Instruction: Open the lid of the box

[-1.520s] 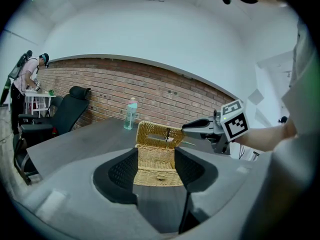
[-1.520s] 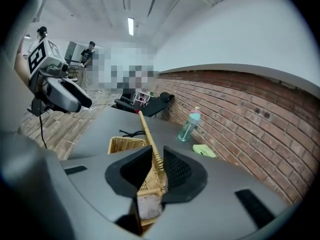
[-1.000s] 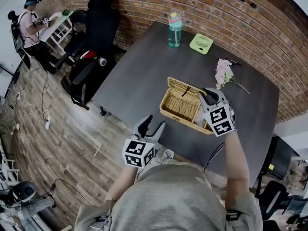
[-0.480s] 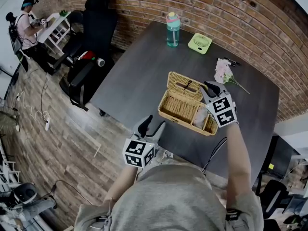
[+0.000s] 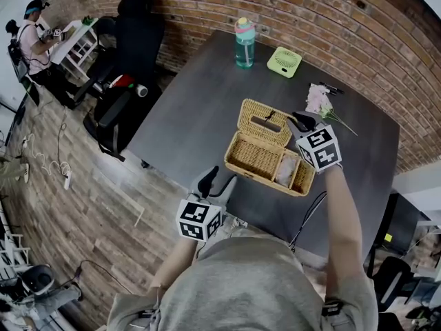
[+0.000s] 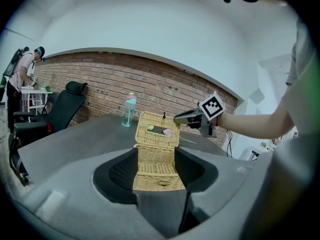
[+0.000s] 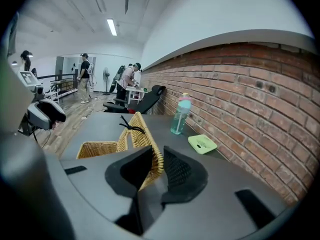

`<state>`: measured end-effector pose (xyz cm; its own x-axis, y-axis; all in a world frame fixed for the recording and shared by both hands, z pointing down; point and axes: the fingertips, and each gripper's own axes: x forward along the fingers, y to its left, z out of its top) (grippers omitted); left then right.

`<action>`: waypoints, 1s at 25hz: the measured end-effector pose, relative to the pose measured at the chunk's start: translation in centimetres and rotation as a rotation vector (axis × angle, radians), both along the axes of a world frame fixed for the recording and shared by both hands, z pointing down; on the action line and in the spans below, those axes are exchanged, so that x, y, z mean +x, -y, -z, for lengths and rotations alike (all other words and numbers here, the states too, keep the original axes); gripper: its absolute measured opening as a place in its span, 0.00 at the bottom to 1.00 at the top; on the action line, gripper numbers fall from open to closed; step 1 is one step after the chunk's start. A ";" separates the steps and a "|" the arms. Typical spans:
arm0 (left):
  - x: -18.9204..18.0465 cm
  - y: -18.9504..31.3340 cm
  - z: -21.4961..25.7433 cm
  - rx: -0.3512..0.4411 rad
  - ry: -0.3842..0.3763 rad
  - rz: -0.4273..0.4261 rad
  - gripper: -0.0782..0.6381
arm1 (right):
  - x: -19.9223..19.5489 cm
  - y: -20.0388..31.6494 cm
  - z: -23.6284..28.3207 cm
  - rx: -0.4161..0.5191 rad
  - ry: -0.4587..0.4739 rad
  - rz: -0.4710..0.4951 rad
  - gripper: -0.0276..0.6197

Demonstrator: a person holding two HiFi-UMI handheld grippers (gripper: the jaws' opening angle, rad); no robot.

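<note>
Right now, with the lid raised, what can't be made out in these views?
- Pale item in the wicker box: head view, too small, partly under the right hand-held gripper.
- Box interior: right gripper view, hidden by the lid; left gripper view, by the front wall.
- Flowers: head view, too small to name.

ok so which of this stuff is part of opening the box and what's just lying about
Part of the job: tan woven wicker box; its wicker lid, raised; right gripper, shut on the lid.
Not part of it: teal water bottle with pink cap; green flat fan; pink flower sprig; black office chair; left gripper, open, unused.
</note>
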<state>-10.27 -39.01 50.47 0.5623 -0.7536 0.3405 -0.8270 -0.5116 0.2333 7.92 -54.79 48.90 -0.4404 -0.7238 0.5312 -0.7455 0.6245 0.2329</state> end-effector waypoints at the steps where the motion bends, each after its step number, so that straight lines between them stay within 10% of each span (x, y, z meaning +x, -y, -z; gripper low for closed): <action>1: 0.0 0.0 0.0 0.000 0.000 -0.001 0.42 | 0.1 0.2 -0.1 -0.007 0.005 -0.004 0.15; 25: -0.3 0.7 -0.6 -0.012 -0.002 -0.005 0.42 | 2.3 4.7 -4.9 -0.146 0.076 -0.098 0.17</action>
